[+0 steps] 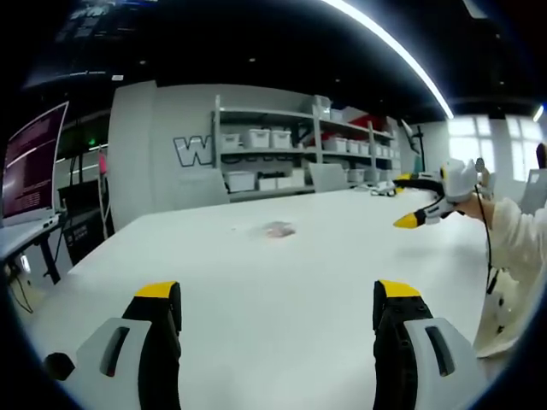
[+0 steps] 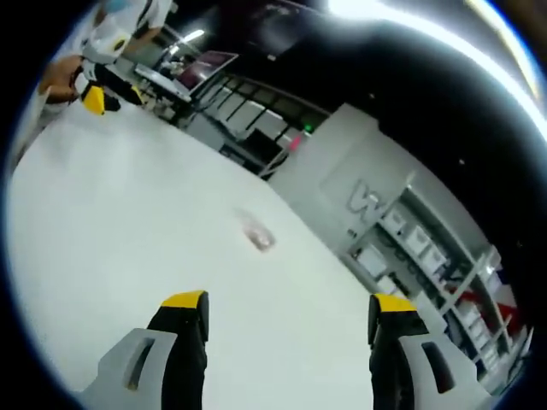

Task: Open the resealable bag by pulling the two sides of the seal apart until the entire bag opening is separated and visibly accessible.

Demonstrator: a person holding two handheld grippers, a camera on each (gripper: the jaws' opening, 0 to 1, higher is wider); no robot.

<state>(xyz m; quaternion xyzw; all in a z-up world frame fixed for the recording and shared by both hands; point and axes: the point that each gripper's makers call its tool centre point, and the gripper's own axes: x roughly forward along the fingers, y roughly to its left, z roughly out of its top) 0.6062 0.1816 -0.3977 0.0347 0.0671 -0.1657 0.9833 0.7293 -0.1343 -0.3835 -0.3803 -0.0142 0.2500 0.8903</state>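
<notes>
Fingers [image 1: 158, 295] apart, bag [image 1: 279, 229] unlabelled

One small, clear, crumpled plastic bag [image 1: 278, 229] lies on one broad white surface [image 1: 299, 282]. Two yellow-tipped tools: left tool [image 1: 278, 295], right tool [image 2: 286, 307].

Bright overhead strip light [image 1: 389, 41], blown out in both views. White bench [image 1: 282, 282] evenly lit, mild glare, faint shadows. Window [image 1: 504, 145] at right overexposed. Heavy fisheye bending at edges. Right gripper view soft, tilted; bag [image 2: 256, 232] blurry, small. Ceiling dark.
</notes>
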